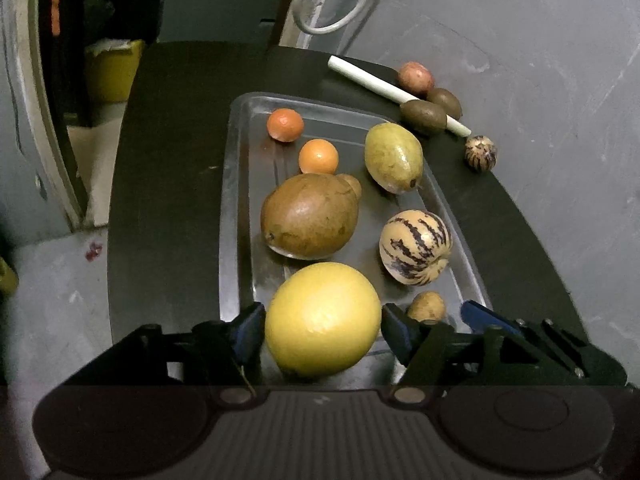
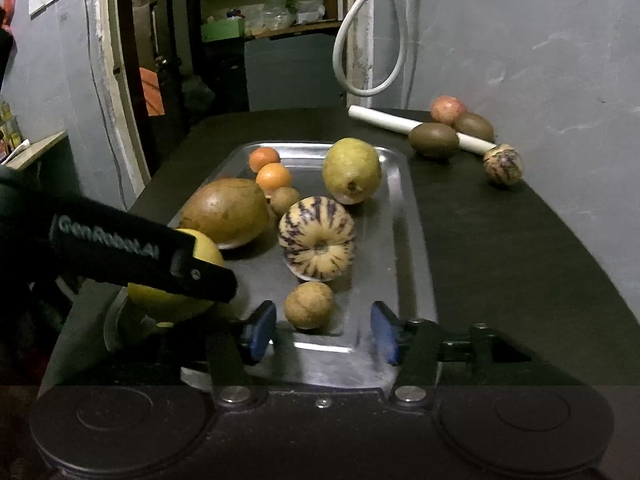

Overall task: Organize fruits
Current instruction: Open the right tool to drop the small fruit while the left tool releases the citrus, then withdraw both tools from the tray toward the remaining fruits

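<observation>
A metal tray (image 1: 230,216) (image 2: 404,240) on a dark table holds several fruits. My left gripper (image 1: 323,328) has its pads on both sides of a big yellow fruit (image 1: 322,318) (image 2: 168,296) at the tray's near end. Whether the fruit is lifted I cannot tell. My right gripper (image 2: 322,334) is open and empty just behind a small brown round fruit (image 2: 309,305) (image 1: 426,306). The tray also holds a striped melon (image 1: 416,246) (image 2: 317,237), a large brown fruit (image 1: 309,216) (image 2: 226,212), a green-yellow fruit (image 1: 393,157) (image 2: 351,169) and two oranges (image 1: 318,156) (image 2: 273,176).
Off the tray at the table's far right lie two kiwis (image 1: 424,117) (image 2: 434,140), a reddish fruit (image 1: 415,77) (image 2: 448,109), a small striped fruit (image 1: 480,153) (image 2: 502,164) and a white stick (image 1: 372,80) (image 2: 384,119). A grey wall (image 2: 540,40) stands right.
</observation>
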Action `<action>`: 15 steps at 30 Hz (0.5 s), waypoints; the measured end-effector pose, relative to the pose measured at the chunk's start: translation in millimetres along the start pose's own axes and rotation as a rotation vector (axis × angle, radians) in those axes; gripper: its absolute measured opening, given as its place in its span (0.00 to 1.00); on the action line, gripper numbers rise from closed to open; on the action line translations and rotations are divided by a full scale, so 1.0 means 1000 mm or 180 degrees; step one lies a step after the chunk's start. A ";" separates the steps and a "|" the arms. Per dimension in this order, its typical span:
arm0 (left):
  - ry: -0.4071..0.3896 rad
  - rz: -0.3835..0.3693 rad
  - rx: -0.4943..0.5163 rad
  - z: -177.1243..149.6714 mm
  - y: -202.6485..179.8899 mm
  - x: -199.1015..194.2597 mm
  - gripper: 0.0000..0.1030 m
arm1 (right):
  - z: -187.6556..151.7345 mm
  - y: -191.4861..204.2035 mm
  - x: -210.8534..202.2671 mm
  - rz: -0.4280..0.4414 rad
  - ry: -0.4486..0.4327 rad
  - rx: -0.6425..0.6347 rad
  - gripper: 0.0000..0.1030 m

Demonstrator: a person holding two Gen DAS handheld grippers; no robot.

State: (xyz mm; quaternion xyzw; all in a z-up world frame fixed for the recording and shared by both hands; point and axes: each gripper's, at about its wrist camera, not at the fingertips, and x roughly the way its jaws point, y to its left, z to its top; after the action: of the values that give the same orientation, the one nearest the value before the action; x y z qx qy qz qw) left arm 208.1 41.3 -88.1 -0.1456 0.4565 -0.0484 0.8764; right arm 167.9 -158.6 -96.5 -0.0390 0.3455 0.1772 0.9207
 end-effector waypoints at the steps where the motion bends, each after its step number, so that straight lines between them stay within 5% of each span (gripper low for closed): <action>1: 0.0005 -0.0009 -0.0023 0.000 0.000 -0.002 0.71 | 0.000 -0.002 -0.004 -0.0013 -0.0019 0.0005 0.62; 10: -0.0073 0.0086 0.0089 -0.016 -0.016 -0.046 0.96 | 0.000 -0.015 -0.055 0.0029 -0.0131 0.0037 0.97; 15: -0.0010 0.0285 0.0516 -0.030 -0.038 -0.066 0.98 | -0.004 -0.022 -0.077 0.0071 0.0057 -0.0008 0.99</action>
State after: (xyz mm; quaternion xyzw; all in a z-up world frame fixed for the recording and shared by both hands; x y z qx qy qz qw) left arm 147.4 13.2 -40.7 -0.0536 0.4558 -0.0457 0.8873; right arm 119.5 -202.9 -51.1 -0.0379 0.3540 0.1875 0.9155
